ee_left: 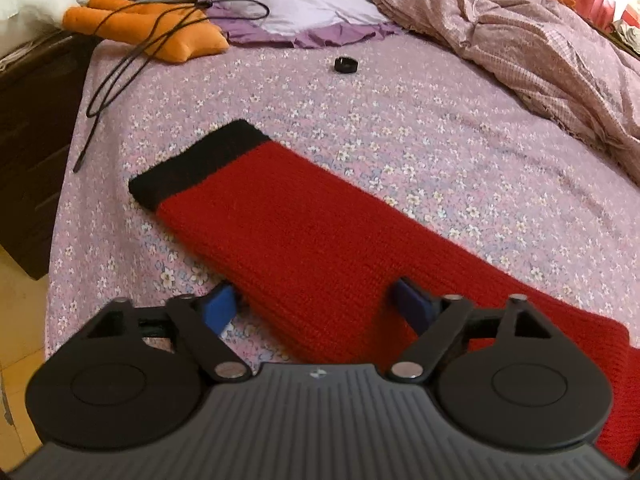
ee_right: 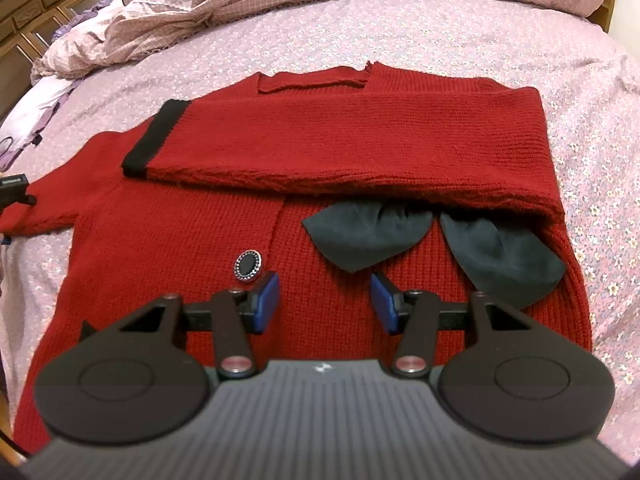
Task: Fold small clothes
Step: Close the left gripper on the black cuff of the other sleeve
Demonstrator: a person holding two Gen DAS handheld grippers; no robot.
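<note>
A red cardigan (ee_right: 312, 240) lies flat on the flowered bedsheet (ee_right: 440, 32), filling the middle of the right wrist view. One sleeve (ee_right: 344, 140) is already laid across the chest, its black cuff (ee_right: 154, 142) ending left of centre, which suggests the sides are being brought inward to make a narrow block. The other sleeve (ee_left: 304, 236) runs straight out over the sheet in the left wrist view, cuff toward the upper left, and is not yet folded. The left gripper (ee_left: 318, 306) straddles this sleeve at the bottom of its frame, one blue pad at each edge; the jaws stand apart and I cannot tell that they press the knit, so I judge it released, placed ready to pinch the sleeve for the matching fold. The right gripper (ee_right: 324, 300) hovers low centre over the cardigan body with jaws half parted and nothing between them, beside a button (ee_right: 248, 266) and below a dark bow (ee_right: 432, 240), probably waiting to steady the cloth.
</note>
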